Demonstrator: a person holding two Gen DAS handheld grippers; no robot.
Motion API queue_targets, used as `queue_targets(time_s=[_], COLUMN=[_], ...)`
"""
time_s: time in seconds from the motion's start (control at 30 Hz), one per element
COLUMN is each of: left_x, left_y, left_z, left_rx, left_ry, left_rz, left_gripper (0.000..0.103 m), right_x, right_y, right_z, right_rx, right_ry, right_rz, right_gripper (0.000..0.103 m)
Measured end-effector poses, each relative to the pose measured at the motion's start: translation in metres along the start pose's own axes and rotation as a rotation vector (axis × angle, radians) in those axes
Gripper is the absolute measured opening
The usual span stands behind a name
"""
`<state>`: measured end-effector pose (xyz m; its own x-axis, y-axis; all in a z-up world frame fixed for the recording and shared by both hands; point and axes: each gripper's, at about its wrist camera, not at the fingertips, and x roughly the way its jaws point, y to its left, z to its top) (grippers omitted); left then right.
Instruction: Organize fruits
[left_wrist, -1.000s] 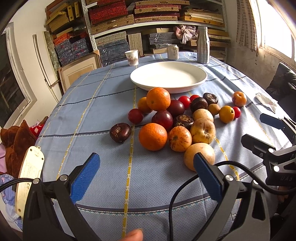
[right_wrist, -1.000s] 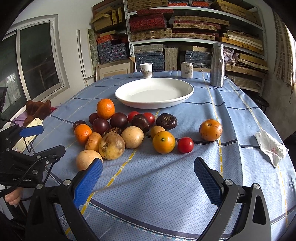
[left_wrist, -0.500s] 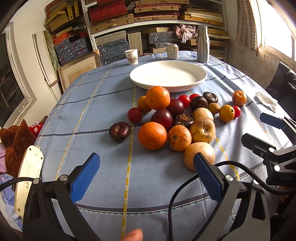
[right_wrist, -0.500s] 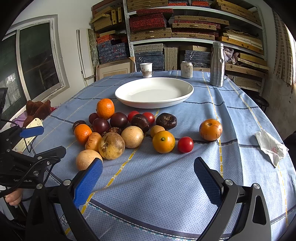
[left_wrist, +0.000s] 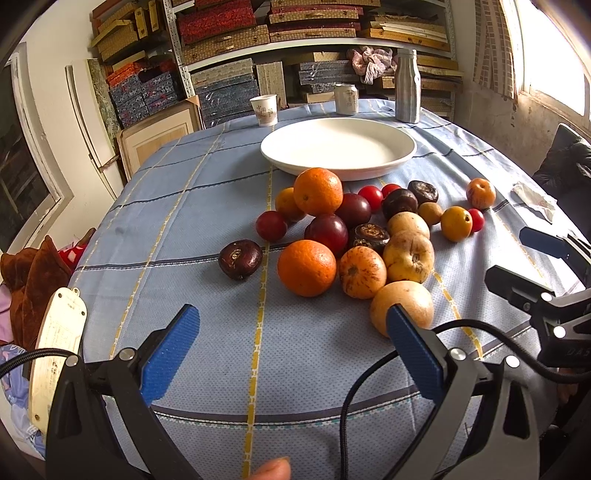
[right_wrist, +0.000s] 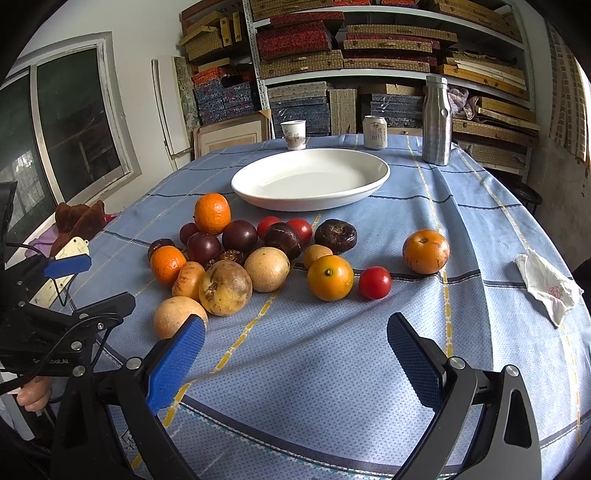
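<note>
A pile of mixed fruit lies on the blue checked tablecloth: oranges (left_wrist: 307, 267), dark plums (left_wrist: 326, 230), pale yellow fruit (left_wrist: 408, 256) and cherry tomatoes (right_wrist: 374, 282). Behind it stands an empty white plate (left_wrist: 338, 147) (right_wrist: 310, 179). One orange-red fruit (right_wrist: 425, 251) lies apart on the right. My left gripper (left_wrist: 291, 350) hangs open over the near table edge, short of the oranges. My right gripper (right_wrist: 295, 354) is open too, with nothing between its fingers, in front of the yellow fruit (right_wrist: 330, 277).
A paper cup (right_wrist: 294, 134), a can (right_wrist: 375, 132) and a metal bottle (right_wrist: 437, 120) stand behind the plate. A crumpled white cloth (right_wrist: 548, 288) lies at the right edge. Shelves of boxes fill the back wall. A window is at the left.
Both grippers stay open and nearly still; the left wrist view has crept slightly closer to the fruit. No fruit has moved.
</note>
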<state>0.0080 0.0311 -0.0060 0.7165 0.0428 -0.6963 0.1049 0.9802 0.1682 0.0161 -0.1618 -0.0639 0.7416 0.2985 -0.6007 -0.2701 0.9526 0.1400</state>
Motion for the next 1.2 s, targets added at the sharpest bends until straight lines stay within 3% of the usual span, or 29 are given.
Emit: queue_targets(time_s=[0.2,0.27,0.33,0.4,0.53,0.57,0.7,0.77,0.97,1.2], left_x=[0.003,0.005,0.009,0.017,0.039,0.047,0.072,0.080,0.087,0.087], left_y=[0.002,0.013,0.027,0.040,0.052,0.054,0.056,0.058,0.070,0.069], left_z=[0.001,0.002,0.005,0.006,0.010,0.011,0.010,0.009,0.004,0.008], left_rx=[-0.005,-0.019,-0.037,-0.044,-0.050,-0.056,-0.061,-0.068,-0.115,-0.093], left_ry=[0.001,-0.003,0.002,0.014,0.056,0.080,0.173,0.213,0.227,0.236], left_rz=[-0.005,-0.010,-0.012,-0.004,0.038,0.031,-0.016,-0.050,-0.134,-0.152], left_gripper=[0.099,0.099,0.099,0.099,0.099,0.099,0.099,0.099,0.099,0.099], right_x=[0.001,0.007,0.020,0.029,0.032,0.034,0.043,0.051,0.069,0.072], right_y=[-0.003,-0.007,-0.010,-0.011,-0.020,-0.023,-0.038,-0.049,-0.073,-0.055], right_z=[0.003,0.006,0.007,0.011,0.026,0.030,0.040,0.041,0.036,0.032], right_rx=[0.012,0.013,0.014,-0.042,-0.073,-0.069,-0.131,-0.117,-0.045,-0.198], right_ry=[0.005,0.038,0.141,0.197,0.201,0.205,0.182,0.216,0.310,0.340], right_rz=[0.024,0.090,0.194,0.162,0.134,0.142,0.020,0.037,0.058,0.004], right_gripper=[0.100,0.100,0.100,0.100,0.100,0.100,0.100,0.100,0.100,0.100])
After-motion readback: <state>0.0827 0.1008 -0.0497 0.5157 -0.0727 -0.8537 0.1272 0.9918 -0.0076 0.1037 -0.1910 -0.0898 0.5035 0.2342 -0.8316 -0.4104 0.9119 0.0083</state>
